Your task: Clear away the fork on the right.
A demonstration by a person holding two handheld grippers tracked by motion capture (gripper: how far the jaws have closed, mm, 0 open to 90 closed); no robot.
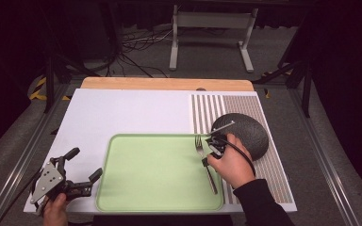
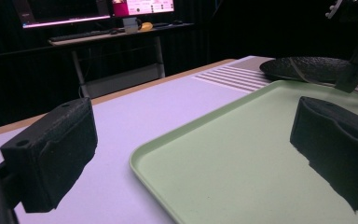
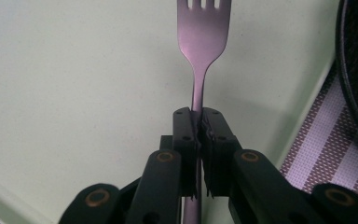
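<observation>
Green tray (image 1: 155,174), right gripper (image 3: 198,135) clamped on fork (image 3: 203,42), handle end hidden, tines perhaps cropped; left gripper (image 1: 82,167) wide, empty.

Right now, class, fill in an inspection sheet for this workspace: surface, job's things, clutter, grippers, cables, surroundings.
Surface: white tabletop with a striped placemat at right.
Job's things: metal fork over the pale green rectangular tray; dark round textured plate on the placemat.
Clutter: nothing seen.
Grippers: right gripper shut on the fork's handle; left gripper open, beside the tray.
Cables: black cable over the right hand.
Surroundings: grey stand, floor wires, monitors.
</observation>
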